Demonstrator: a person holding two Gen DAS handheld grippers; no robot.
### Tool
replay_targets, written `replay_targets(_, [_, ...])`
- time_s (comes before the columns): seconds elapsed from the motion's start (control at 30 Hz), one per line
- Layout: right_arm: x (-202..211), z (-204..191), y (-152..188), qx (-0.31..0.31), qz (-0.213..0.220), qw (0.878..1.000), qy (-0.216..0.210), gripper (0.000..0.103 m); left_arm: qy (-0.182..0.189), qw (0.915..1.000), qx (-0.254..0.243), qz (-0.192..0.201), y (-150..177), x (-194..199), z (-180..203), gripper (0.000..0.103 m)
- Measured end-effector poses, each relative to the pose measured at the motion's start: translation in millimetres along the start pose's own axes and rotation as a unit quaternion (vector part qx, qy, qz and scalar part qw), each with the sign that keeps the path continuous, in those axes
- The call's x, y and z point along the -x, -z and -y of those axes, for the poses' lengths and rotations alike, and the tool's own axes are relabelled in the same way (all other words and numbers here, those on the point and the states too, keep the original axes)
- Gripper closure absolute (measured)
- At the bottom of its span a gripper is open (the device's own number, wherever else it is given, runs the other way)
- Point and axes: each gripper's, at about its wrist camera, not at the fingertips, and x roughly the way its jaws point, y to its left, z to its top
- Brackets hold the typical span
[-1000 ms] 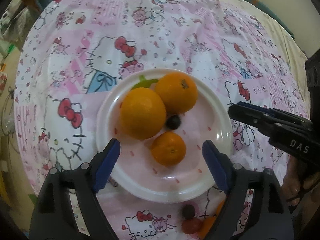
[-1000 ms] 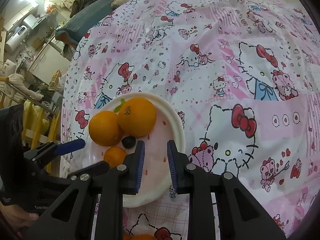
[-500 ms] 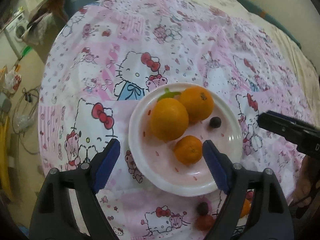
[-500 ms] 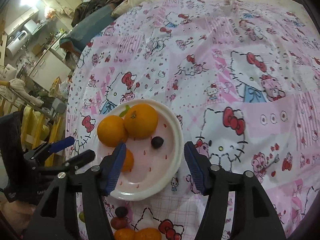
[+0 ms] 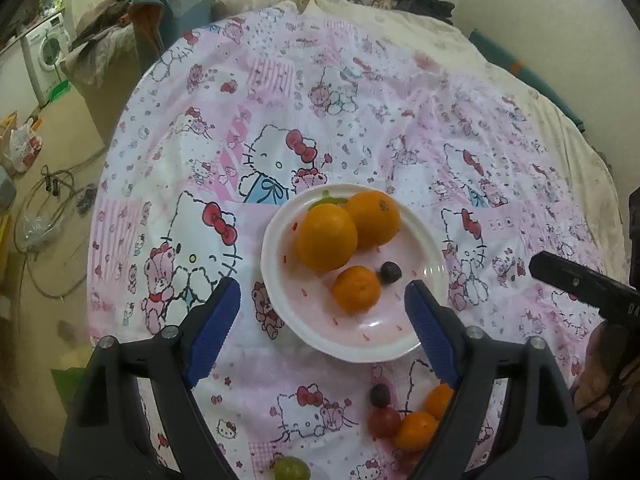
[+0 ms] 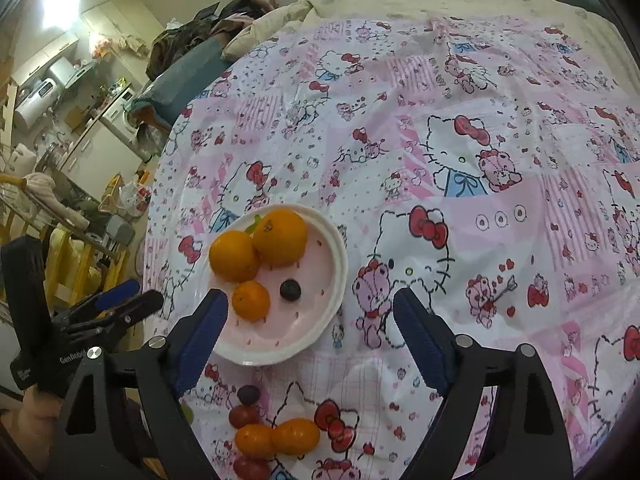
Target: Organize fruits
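A white plate (image 5: 428, 248) on the Hello Kitty tablecloth holds two big oranges (image 5: 326, 237), a small mandarin (image 5: 356, 289) and a dark grape (image 5: 390, 272); it also shows in the right wrist view (image 6: 336, 248). Loose fruit lies on the cloth near me: small orange fruits (image 6: 276, 436), a red tomato (image 5: 383, 420), a dark grape (image 6: 248, 394) and a green grape (image 5: 291, 468). My left gripper (image 5: 322, 328) is open and empty above the plate's near edge. My right gripper (image 6: 310, 330) is open and empty, right of the plate.
The round table (image 6: 480, 80) is covered by the pink patterned cloth. A duvet (image 5: 400, 12) lies behind it. A washing machine (image 5: 46, 54) and floor clutter stand at the left.
Both grippers have pulled back and up from the plate. The right gripper has opened wide and the dark grape now lies free on the plate.
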Motion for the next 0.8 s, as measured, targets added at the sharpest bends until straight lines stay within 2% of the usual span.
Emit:
replay_targets(0.13, [8.4, -2.8, 13.6, 0.006, 0.000, 1.000, 0.005, 0.016, 0.005, 1.0000, 0.003, 0.000, 7.5, 7.4, -2.0, 0.015])
replay_targets(0.6, [4.0, -0.1, 62.4, -0.030, -0.051, 0.998, 0.001, 0.016, -0.006, 0.9997, 0.015, -0.020, 34.0, 19.6, -8.8, 0.015])
replay_targets(0.8, [-4.8, -0.9, 75.5, -0.035, -0.077, 0.996, 0.000, 0.016, -0.019, 0.9997, -0.013, -0.009, 36.9, 23.2, 1.9, 0.015])
